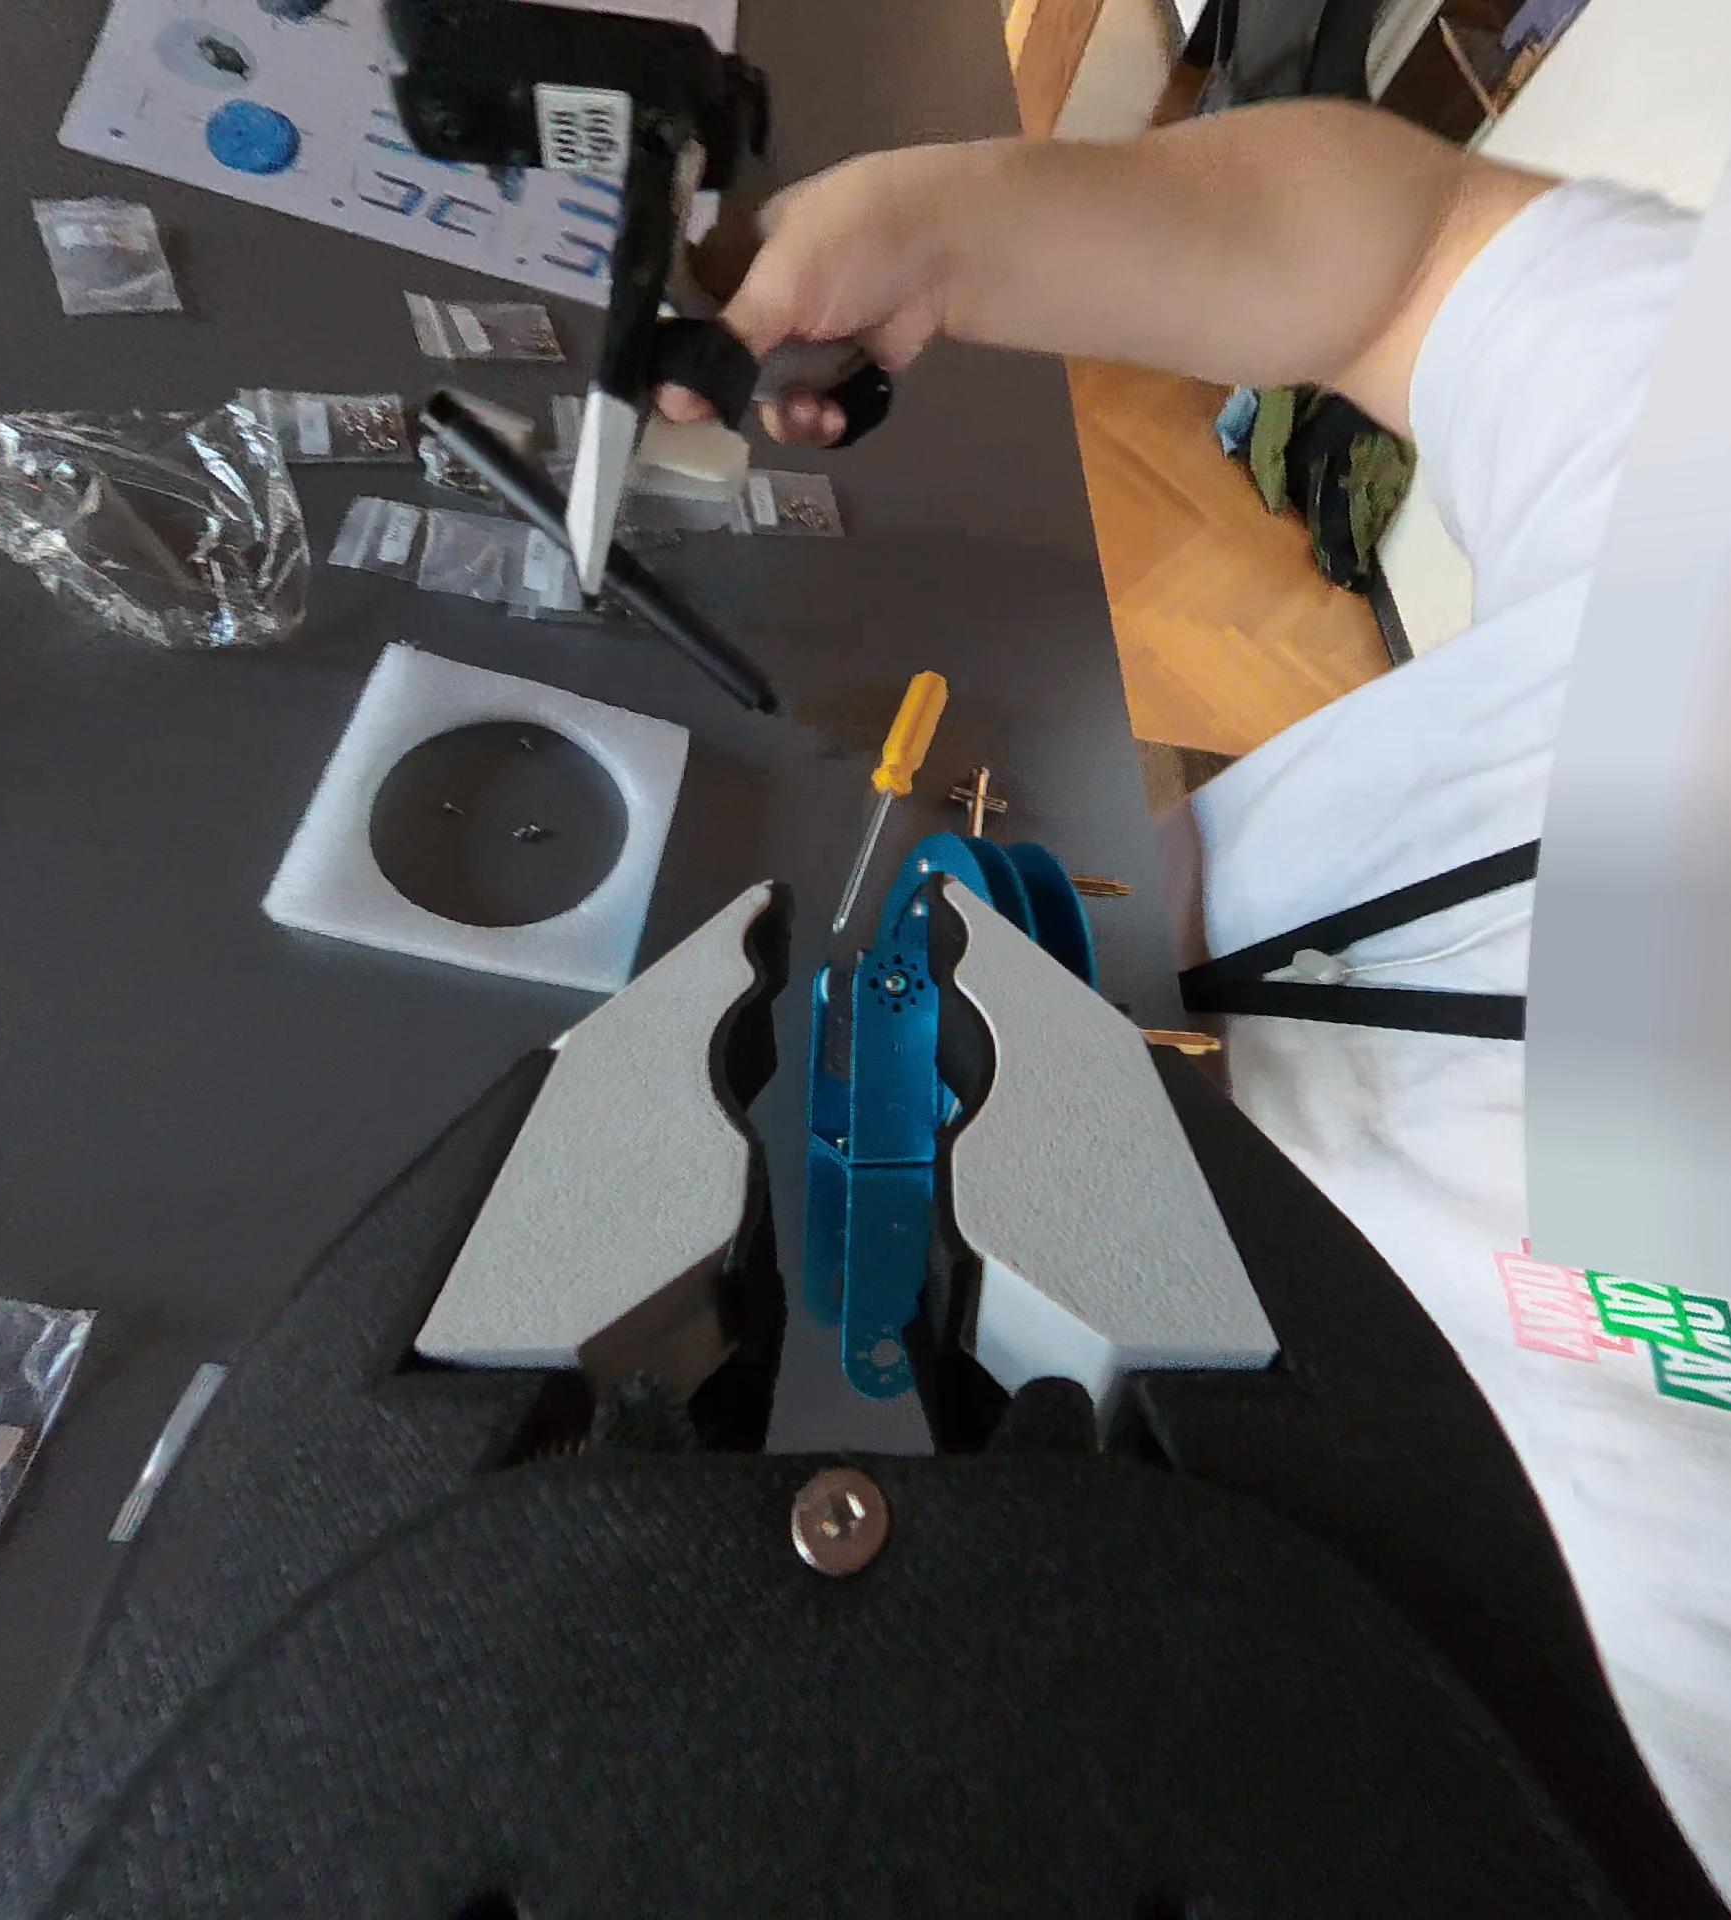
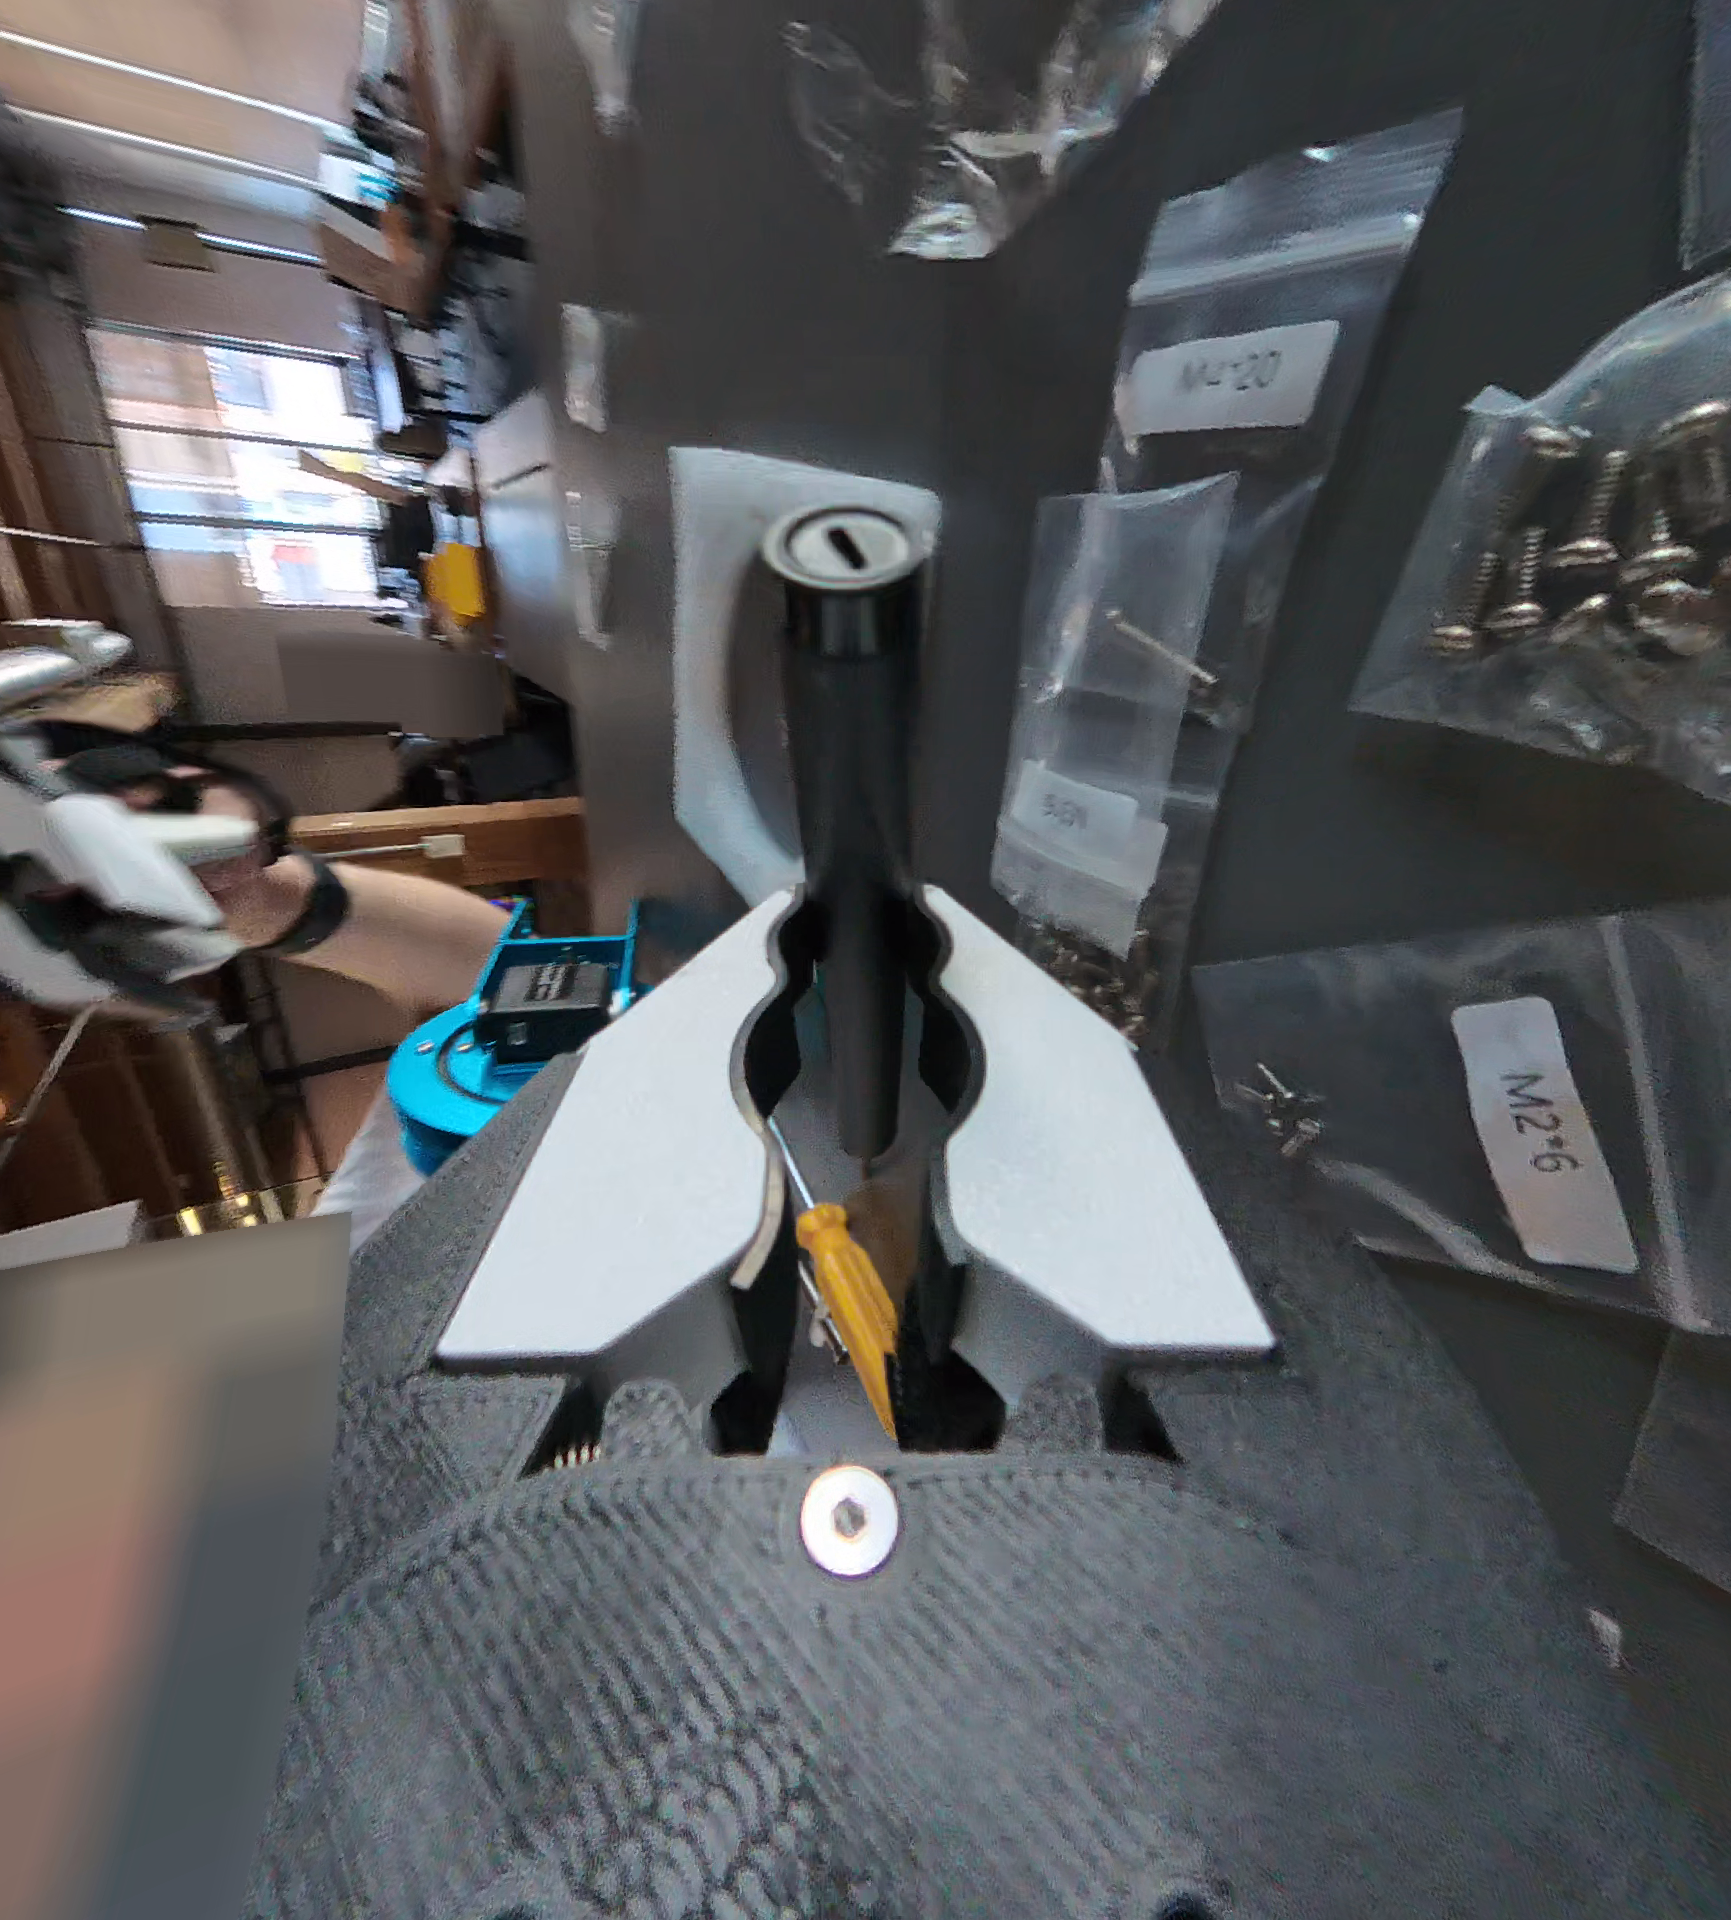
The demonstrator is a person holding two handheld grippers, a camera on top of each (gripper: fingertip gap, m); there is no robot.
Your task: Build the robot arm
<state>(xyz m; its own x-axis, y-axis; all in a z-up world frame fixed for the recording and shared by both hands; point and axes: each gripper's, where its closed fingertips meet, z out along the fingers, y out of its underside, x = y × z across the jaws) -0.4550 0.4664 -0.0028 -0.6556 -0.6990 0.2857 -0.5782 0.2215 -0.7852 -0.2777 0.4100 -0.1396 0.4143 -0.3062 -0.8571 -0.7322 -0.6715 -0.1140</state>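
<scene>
My left gripper (image 1: 856, 894) is shut on a blue metal bracket assembly (image 1: 871, 1122) with a round base, held near the table's right edge. The assembly also shows in the right wrist view (image 2: 487, 1049), with a black block set in it. My right gripper (image 2: 863, 899) is shut on a black rod-shaped tool (image 2: 856, 779) with a grey slotted cap. In the left wrist view it (image 1: 593, 561) holds the tool (image 1: 695, 644) slanted above the table, farther off. A yellow-handled screwdriver (image 1: 908, 732) lies on the table between the two grippers, and shows under my right fingers (image 2: 850, 1288).
A white foam square (image 1: 341, 862) with a round hole lies left of the assembly. Several small bags of screws (image 2: 1619, 561) and crumpled clear plastic (image 1: 113, 520) lie on the dark table (image 1: 113, 1039). A printed sheet (image 1: 341, 125) is at the back. Brass parts (image 1: 980, 795) lie near the table edge. Some 25 cm of space lies between my two pairs of fingers. The yellow-handled screwdriver (image 1: 908, 732) is closer to my right gripper, around 15 cm from its tips; the left tips are 25 cm off.
</scene>
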